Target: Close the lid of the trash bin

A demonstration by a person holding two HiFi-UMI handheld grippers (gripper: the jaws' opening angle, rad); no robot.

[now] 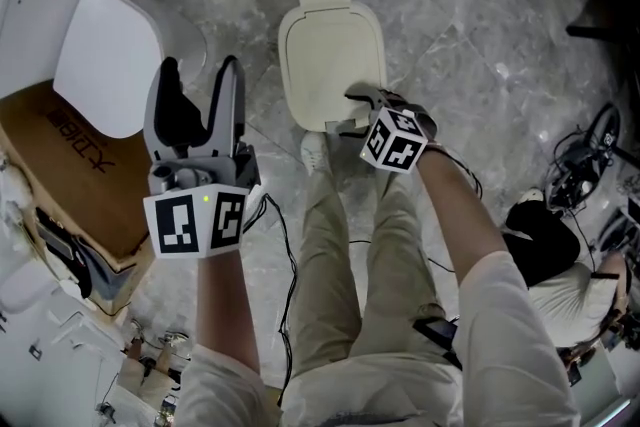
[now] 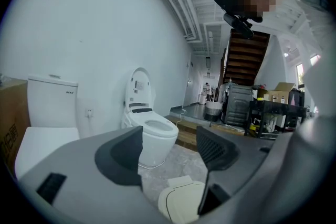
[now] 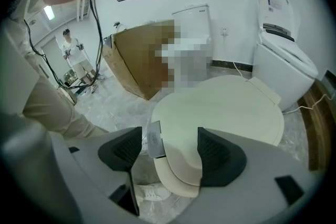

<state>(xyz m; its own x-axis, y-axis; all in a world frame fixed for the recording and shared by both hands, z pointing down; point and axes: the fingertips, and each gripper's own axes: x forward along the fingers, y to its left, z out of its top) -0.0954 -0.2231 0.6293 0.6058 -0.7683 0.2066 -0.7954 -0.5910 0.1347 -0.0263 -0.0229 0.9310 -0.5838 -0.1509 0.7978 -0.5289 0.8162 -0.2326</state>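
The cream trash bin [image 1: 330, 55] stands on the marble floor in front of my feet, its lid [image 3: 231, 107] lying flat on top. My right gripper [image 1: 350, 112] points steeply down at the bin's near edge. Its jaws are open and straddle the lid's front lip [image 3: 178, 165] without pressing on it. A small silver tab [image 3: 154, 139] sits beside the left jaw. My left gripper [image 1: 200, 65] hangs to the left of the bin, open and empty. In the left gripper view the bin [image 2: 181, 199] shows low between the open jaws of the left gripper [image 2: 168, 149].
A white toilet [image 1: 110, 55] and a cardboard box [image 1: 70, 165] stand at the left. Another toilet [image 2: 149, 134] sits ahead of a wooden step [image 2: 184, 136]. My white shoe [image 1: 315, 150] is next to the bin. Cables and gear [image 1: 590, 155] lie at the right.
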